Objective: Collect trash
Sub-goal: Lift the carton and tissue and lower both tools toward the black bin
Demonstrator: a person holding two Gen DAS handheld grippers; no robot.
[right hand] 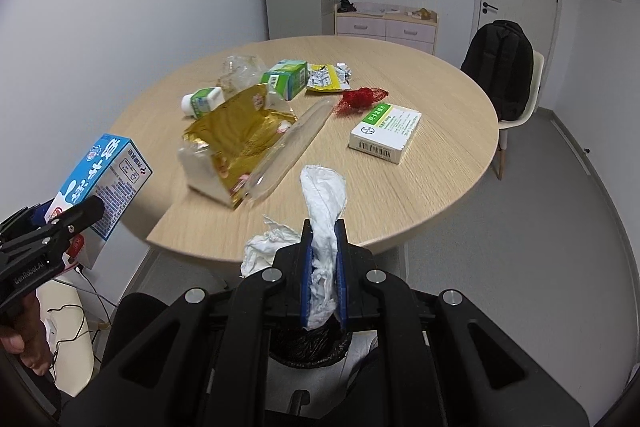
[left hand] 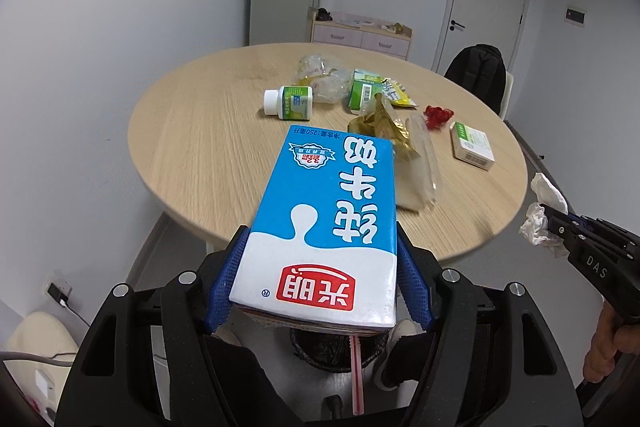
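Trash risked missing the bin [right hand: 308, 345]: left gripper [left hand: 320, 279] clamped a protruding milk carton [left hand: 324, 223], right gripper [right hand: 324, 267] pinched loose tissue [right hand: 324, 203]

A blue-and-white milk carton [left hand: 320, 223] with a red logo and a striped straw is clamped at its base, tilted out over the round wooden table's [left hand: 208, 147] near edge. A crumpled white paper tissue [right hand: 324, 223] is pinched upright just off that edge, above a black-lined bin [right hand: 308, 347].
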